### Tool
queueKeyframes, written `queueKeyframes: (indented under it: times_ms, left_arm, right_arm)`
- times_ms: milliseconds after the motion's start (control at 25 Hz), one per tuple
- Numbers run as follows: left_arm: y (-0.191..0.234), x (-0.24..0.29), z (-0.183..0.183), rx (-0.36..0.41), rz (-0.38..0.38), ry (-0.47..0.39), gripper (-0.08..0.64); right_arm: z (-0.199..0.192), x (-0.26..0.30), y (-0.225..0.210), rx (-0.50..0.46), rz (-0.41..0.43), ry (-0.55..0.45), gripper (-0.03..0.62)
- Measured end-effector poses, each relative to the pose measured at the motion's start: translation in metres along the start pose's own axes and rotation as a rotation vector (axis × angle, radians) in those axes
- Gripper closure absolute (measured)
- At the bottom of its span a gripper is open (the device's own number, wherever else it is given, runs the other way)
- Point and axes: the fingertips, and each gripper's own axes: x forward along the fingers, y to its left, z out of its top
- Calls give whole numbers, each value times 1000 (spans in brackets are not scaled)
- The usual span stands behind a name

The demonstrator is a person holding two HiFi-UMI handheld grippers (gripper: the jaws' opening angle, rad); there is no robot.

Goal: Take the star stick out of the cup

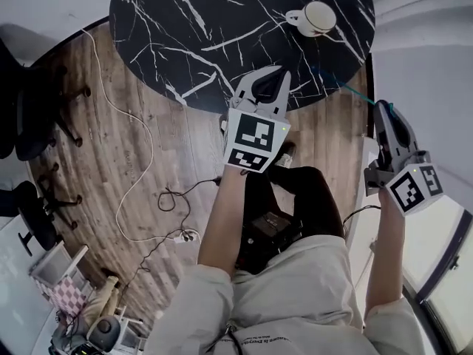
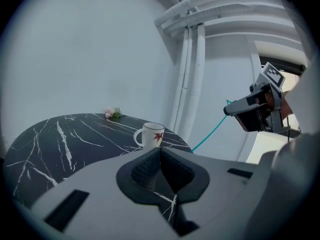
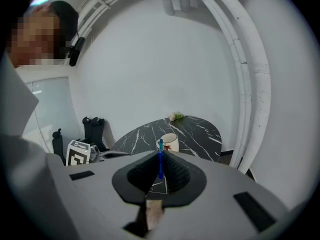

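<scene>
Wood planks of the floor spread beneath both your grippers, with black chairs well off to the left of them. Ahead lies the round table of black, white-veined marble, and white pipes climb the wall behind it.

Your left gripper hangs over the table's near edge, its jaws pressed together with nothing between them. Your right gripper sits off the table's edge, to the right of the left one. Its jaws are clamped on the star stick, whose thin teal shaft reaches forward and left toward the table. The stick is out of the cup and well apart from it; its star end is too small to make out.

The white cup, printed with a red leaf, stands upright on the table ahead of both grippers. The left gripper lies left of the line from your right gripper to the cup. A white cable snakes over the floor left of the left gripper. A small sprig of flowers lies at the table's far edge, beyond the cup.
</scene>
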Motion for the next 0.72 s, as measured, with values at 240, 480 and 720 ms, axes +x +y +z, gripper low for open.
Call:
queueKeyframes:
  times_ms: [240, 480, 720]
  left_arm:
    - [-26, 0, 18, -57, -12, -38, 537]
    - [-41, -4, 21, -17, -40, -30, 537]
    - [-32, -26, 31, 45, -27, 20, 537]
  right_arm:
    - [-12, -2, -3, 19, -6, -1, 546]
    - [-8, -8, 1, 30, -16, -34, 546]
    - [-3, -16, 11, 9, -20, -29, 546]
